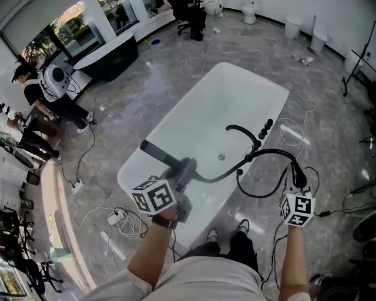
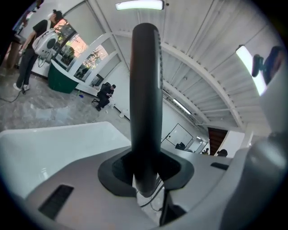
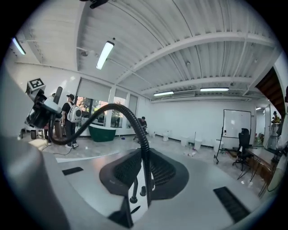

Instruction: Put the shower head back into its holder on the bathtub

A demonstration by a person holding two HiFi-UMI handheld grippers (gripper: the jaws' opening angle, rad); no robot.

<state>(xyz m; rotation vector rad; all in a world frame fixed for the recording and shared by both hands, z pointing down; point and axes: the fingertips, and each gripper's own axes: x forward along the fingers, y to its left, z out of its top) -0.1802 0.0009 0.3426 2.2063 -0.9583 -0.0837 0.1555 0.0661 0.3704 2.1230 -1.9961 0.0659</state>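
Note:
My left gripper is shut on the black shower head, which hangs over the near end of the white bathtub. In the left gripper view the shower head's handle stands upright, clamped between the pads of the left gripper. Its black hose runs right past the black tap fittings on the tub's right rim, arches over and drops into my right gripper. In the right gripper view the right gripper is shut on the ribbed hose.
White and black cables trail over the grey marble floor around the tub. A person with a white backpack stands far left near a dark green tub. My own feet are at the tub's near end. Toilets line the far wall.

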